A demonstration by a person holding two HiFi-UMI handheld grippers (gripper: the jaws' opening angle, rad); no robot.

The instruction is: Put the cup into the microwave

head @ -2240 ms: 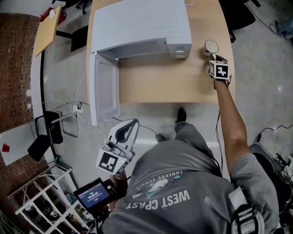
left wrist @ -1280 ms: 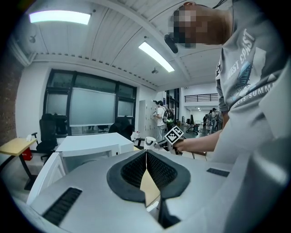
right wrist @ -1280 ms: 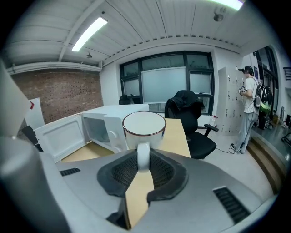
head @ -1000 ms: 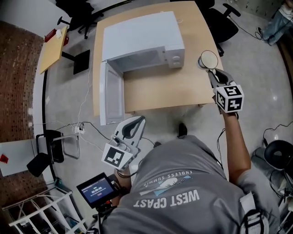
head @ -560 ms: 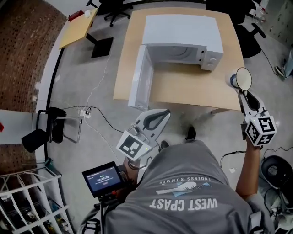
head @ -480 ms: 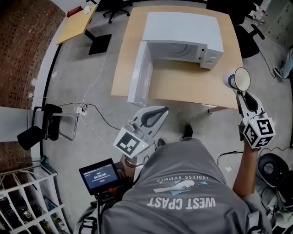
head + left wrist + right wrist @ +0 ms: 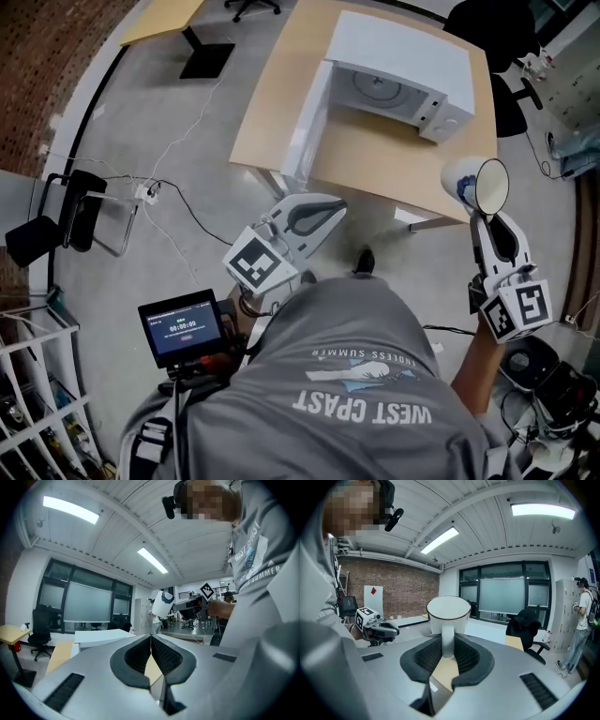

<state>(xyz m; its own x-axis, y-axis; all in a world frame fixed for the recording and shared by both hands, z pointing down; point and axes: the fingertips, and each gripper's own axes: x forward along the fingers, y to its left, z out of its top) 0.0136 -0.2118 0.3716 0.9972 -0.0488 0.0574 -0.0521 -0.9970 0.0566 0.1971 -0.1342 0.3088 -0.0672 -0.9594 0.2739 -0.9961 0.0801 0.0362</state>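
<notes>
From the head view we cannot see the cup's handle. The right gripper (image 7: 482, 221) covers it, and only the body and round mouth of the cup (image 7: 461, 178) show above it. The person's shoulders fill the bottom of that view and hide most of both arms. The microwave (image 7: 405, 54) sits small near the top edge. Its door (image 7: 304, 131) is swung open at the left, and we can barely make out the cavity beside it.

The cup hangs in the air off the right end of the counter (image 7: 375, 161), over the floor (image 7: 141, 141) and well apart from the microwave. The left gripper (image 7: 336, 208) floats just off the counter's near edge, between the person and the open door. A small lit screen (image 7: 180, 325) sits by the person's left side. A black chair (image 7: 66, 208) stands on the floor further left, with cables (image 7: 187, 220) trailing near it.

The right gripper view gives us what the head view hides. There the fingers (image 7: 425, 657) are clamped on the cup's handle, and the cup's white wall blocks the room straight ahead. The left gripper also shows there, off to the left.

In the left gripper view its own fingers (image 7: 166, 656) are pressed together with nothing between them. Far off we see the cup in the right gripper. A pale slab low at the left may be the microwave, but we cannot tell.
</notes>
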